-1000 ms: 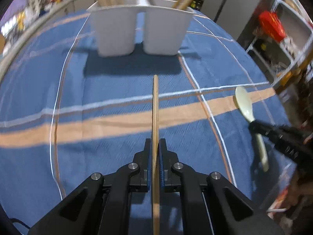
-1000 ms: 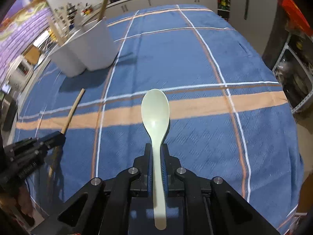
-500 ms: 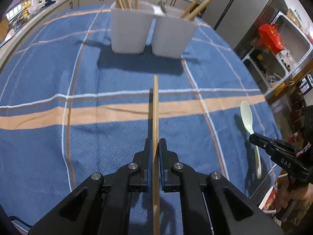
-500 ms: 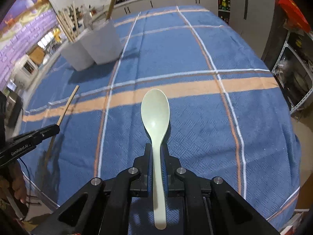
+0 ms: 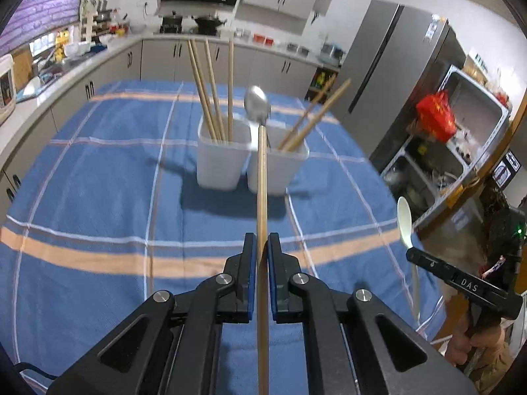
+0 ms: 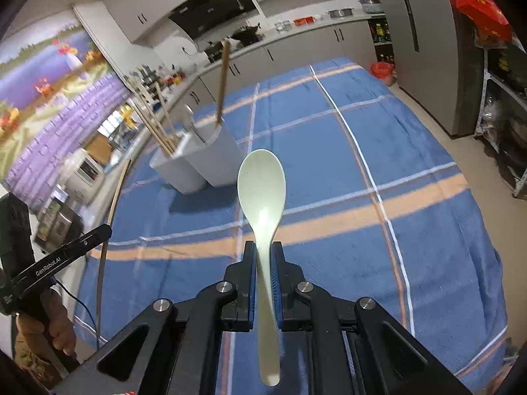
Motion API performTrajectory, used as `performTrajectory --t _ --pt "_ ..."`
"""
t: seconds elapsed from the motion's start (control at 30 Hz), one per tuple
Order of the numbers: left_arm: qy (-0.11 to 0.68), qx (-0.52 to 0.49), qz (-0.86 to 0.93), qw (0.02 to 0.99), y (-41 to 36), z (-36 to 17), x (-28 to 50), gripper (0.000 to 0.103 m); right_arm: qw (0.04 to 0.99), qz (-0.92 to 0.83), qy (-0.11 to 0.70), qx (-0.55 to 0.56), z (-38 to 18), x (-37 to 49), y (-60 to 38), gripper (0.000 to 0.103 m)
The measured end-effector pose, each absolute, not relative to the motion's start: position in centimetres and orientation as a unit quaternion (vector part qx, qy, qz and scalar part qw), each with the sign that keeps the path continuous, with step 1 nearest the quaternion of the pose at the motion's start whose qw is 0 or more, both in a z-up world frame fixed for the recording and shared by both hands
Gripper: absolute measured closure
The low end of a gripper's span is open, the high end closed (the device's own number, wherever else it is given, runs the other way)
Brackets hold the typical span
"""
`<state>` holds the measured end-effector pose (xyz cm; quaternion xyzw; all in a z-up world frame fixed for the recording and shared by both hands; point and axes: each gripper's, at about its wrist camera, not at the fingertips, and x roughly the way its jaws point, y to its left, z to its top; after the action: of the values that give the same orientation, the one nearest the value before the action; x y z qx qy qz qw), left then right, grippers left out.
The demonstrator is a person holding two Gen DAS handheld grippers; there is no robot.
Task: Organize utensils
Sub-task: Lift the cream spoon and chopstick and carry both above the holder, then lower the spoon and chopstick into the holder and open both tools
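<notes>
My left gripper (image 5: 262,247) is shut on a wooden chopstick (image 5: 262,197) that points forward, lifted above the blue checked tablecloth (image 5: 98,197). Its tip lines up with a white two-part utensil holder (image 5: 252,164) that has several chopsticks (image 5: 210,98) and a metal spoon (image 5: 257,103) standing in it. My right gripper (image 6: 263,256) is shut on the handle of a pale green spoon (image 6: 262,184), bowl forward, also raised over the cloth. The holder (image 6: 197,161) sits to the left in the right wrist view. Each gripper shows in the other's view: the right one (image 5: 411,253), the left one (image 6: 105,228).
The table's right edge drops toward a metal shelf with a red bag (image 5: 434,115) and a grey fridge (image 5: 388,65). Kitchen counters (image 5: 98,46) run behind the table. A hand (image 6: 56,332) holds the left gripper's handle at the table's near left corner.
Both grippers have risen and tilted up with their utensils still held. The holder now sits lower in both views and the kitchen behind has come into sight.
</notes>
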<state>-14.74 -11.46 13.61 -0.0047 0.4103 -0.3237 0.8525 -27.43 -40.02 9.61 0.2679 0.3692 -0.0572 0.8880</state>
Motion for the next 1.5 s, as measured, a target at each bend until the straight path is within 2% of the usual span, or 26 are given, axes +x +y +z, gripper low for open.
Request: performTrajectory --t 0.27,0.63,0.83,1.07,1.5 --pt "0.355 -0.032 -0.325 0.876 -11.0 18.3 -11.3 0.097 0.901 -0.014 0.330 0.281 12.8 -23.2 -39.6 0.094" --pt "0.268 -0.078 -0.325 0.904 -15.0 22.7 -1.3 0.097 0.931 0.028 0.248 0.267 17.8 -10.5 -37.8 0.094" --pt "0.248 -0.077 -0.318 0.912 -18.9 21.4 3.8 0.097 0.942 -0.024 0.232 0.241 16.0 -4.4 -38.0 0.094" --pt "0.234 -0.062 -0.305 0.921 -21.6 18.7 6.6 0.097 0.941 -0.055 0.236 0.236 13.3 -1.3 -38.5 0.094" --pt "0.227 -0.027 -0.281 0.932 -21.6 14.5 5.3 0.097 0.939 -0.053 0.247 0.232 9.7 -1.2 -38.5 0.094"
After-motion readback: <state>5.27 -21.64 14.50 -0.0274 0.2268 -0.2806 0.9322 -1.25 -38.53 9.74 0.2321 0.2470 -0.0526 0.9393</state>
